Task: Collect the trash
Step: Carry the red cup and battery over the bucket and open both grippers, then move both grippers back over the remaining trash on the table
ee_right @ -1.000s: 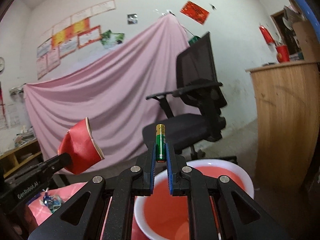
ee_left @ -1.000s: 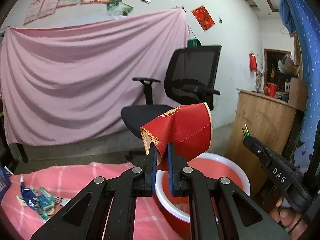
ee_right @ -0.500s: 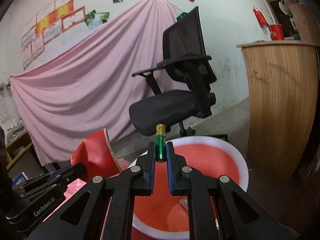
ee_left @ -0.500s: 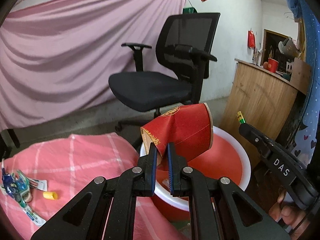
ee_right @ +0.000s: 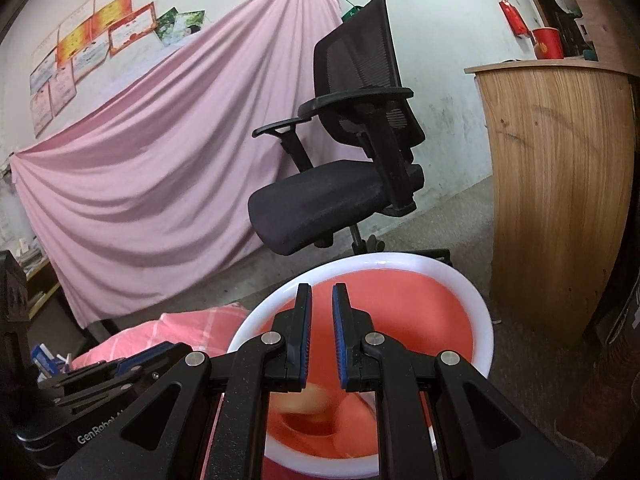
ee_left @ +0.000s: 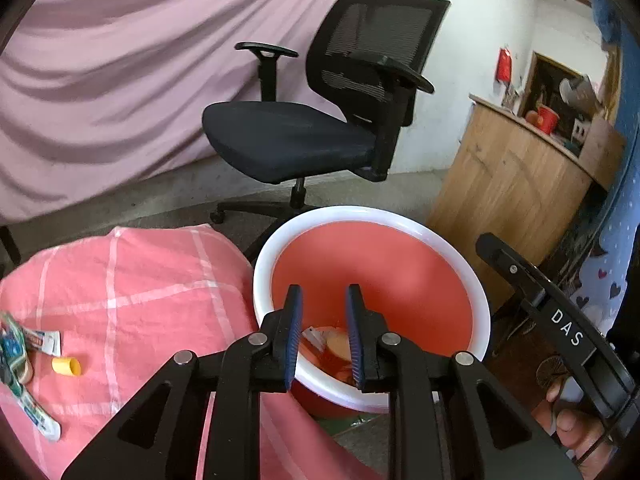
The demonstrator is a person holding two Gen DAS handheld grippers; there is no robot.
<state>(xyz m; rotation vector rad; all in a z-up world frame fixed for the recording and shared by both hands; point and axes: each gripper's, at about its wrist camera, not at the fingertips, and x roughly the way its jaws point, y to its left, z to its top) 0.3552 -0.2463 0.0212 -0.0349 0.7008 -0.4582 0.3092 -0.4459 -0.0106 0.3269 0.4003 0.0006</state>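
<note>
A red basin with a white rim stands beside the table. My left gripper is open and empty over its near edge. My right gripper is open and empty above the basin; its body shows in the left wrist view. The red paper cup lies at the basin's bottom with other scraps; in the right wrist view it is a blur. The battery is not visible. A yellow cap and toothpaste tubes lie on the pink checked cloth.
A black office chair stands behind the basin. A wooden counter is at the right with a red cup on top. A pink sheet hangs on the back wall.
Both grippers lowered over the basin and opened. The left let go of the red paper cup and the right let go of the battery; both dropped into the basin.
</note>
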